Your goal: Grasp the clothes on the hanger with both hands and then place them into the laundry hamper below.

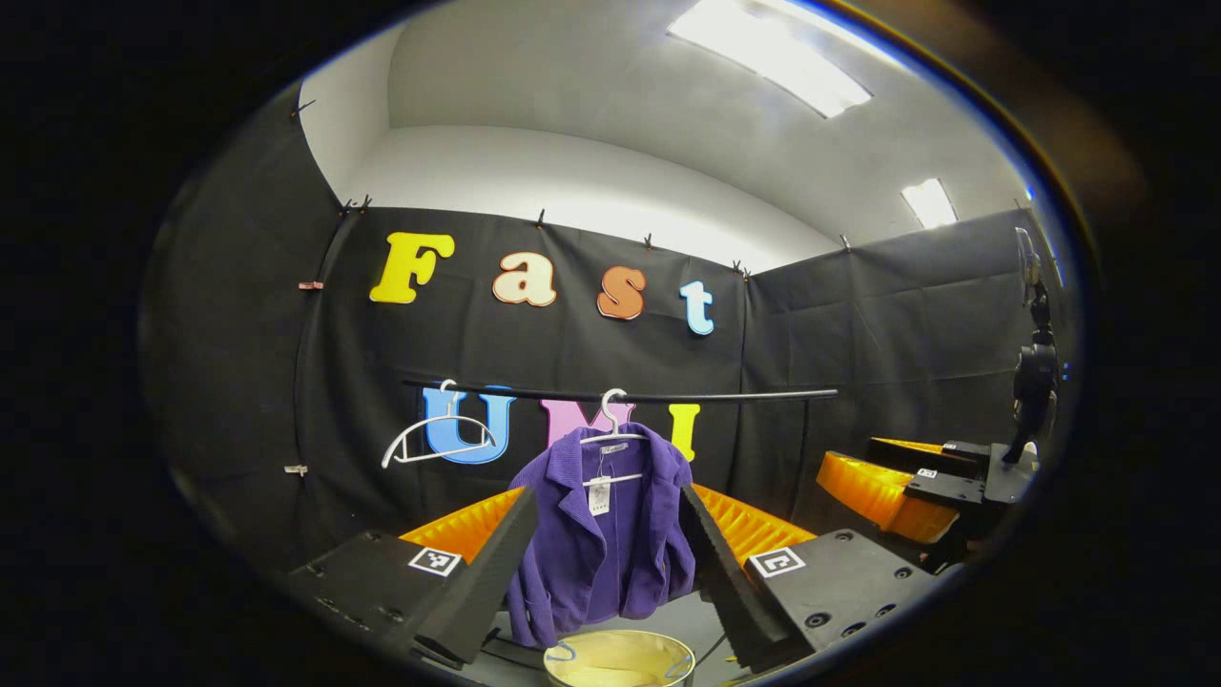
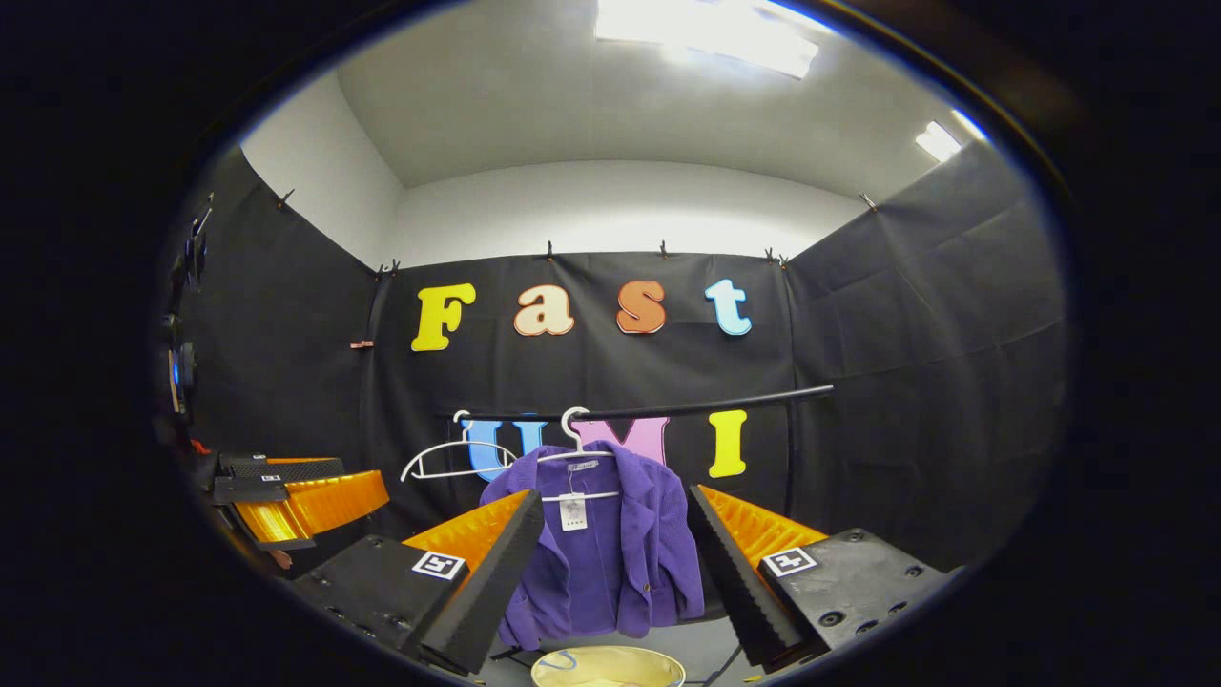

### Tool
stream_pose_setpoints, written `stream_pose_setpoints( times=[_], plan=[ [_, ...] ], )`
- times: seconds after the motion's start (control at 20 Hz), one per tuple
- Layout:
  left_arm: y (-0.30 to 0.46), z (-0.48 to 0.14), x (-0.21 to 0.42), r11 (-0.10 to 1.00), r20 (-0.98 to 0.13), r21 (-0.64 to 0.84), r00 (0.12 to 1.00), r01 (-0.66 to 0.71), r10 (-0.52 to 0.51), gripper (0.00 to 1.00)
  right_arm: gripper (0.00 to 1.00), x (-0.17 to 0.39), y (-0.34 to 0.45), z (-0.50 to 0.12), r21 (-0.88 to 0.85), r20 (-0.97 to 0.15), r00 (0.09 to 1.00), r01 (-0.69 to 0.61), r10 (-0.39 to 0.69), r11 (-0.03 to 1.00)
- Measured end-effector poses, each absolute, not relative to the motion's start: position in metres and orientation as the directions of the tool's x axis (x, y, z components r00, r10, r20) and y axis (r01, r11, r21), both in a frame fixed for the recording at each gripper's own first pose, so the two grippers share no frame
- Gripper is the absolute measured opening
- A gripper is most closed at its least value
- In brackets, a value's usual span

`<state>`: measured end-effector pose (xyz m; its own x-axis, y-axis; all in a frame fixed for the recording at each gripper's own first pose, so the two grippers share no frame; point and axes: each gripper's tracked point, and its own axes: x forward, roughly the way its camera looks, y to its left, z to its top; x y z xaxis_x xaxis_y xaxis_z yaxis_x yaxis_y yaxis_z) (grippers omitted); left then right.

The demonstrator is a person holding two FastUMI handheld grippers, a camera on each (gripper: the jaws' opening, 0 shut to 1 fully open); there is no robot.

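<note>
Empty hanger (image 1: pixel 434 441): hangs at the left end of the rail (image 1: pixel 725 394), just beside the loaded one; plays no part in the grasp.
Left gripper (image 1: pixel 603 544): fingers spread wide, holding nothing; in the left gripper view the garment sits squarely in the gap between them, farther off.
Purple jacket (image 1: pixel 610 534): hangs on a white hanger (image 1: pixel 610 434) hooked over the rail, well ahead of both grippers and touched by neither; front open, a tag at the collar.
Long axis: vertical, from the shoulders down to the hem.
Laundry hamper (image 1: pixel 618 656): pale round rim directly beneath the hem, so the drop is judged straight down.
Right gripper (image 2: pixel 610 549): fingers likewise apart and empty; in the right gripper view the jacket lies ahead between them, slightly left of centre.
Nearer hand: neither is clearly closer; the grippers stand side by side, both facing the jacket.
Coming move, judged: straight advance, each gripper taking its own shoulder.
</note>
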<state>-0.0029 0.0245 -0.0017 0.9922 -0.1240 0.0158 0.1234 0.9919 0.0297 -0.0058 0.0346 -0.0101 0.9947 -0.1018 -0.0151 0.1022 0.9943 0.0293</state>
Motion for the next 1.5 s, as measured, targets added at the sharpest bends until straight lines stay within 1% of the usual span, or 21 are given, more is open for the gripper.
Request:
stream_pose_setpoints(
  times=[0.15,0.3,0.5,0.65,0.8,0.9,1.1,1.2,1.5],
  plan=[
    [0.039,-0.005,0.014,0.992,0.013,0.035,0.992,0.124,-0.124,0.94,0.97,0.011,0.034,-0.021,0.027,-0.021,0.995,0.101,-0.100,0.995],
    [0.048,-0.014,0.041,0.994,0.009,0.035,0.994,0.104,-0.105,0.94,0.97,0.042,0.035,-0.036,0.041,-0.030,0.997,0.078,-0.077,0.996],
    [0.065,-0.026,0.092,0.998,0.028,0.054,0.999,0.039,-0.041,0.94,0.97,0.106,0.032,-0.068,0.070,-0.043,0.999,0.024,-0.021,0.997],
    [0.070,-0.036,0.136,0.998,0.049,0.054,0.999,-0.013,0.011,0.94,0.98,0.158,0.026,-0.083,0.074,-0.023,1.000,-0.015,0.017,0.997],
    [0.071,-0.054,0.177,0.998,0.040,0.037,0.998,-0.058,0.056,0.94,0.99,0.202,0.019,-0.103,0.066,-0.016,0.999,-0.050,0.051,0.997],
    [0.073,-0.066,0.203,0.995,0.035,0.034,0.995,-0.096,0.094,0.94,1.00,0.227,0.011,-0.122,0.076,-0.030,0.998,-0.059,0.061,0.995],
    [0.074,-0.085,0.246,0.987,0.040,0.027,0.986,-0.160,0.159,0.94,0.99,0.273,-0.010,-0.161,0.104,-0.069,0.996,-0.048,0.056,0.993],
    [0.074,-0.094,0.264,0.982,0.034,0.026,0.982,-0.185,0.184,0.94,1.00,0.290,-0.019,-0.181,0.119,-0.095,0.994,-0.047,0.058,0.992],
    [0.078,-0.124,0.306,0.967,-0.015,0.018,0.967,-0.254,0.254,0.94,0.98,0.329,-0.028,-0.229,0.171,-0.161,0.981,-0.083,0.111,0.982]
  ],
)
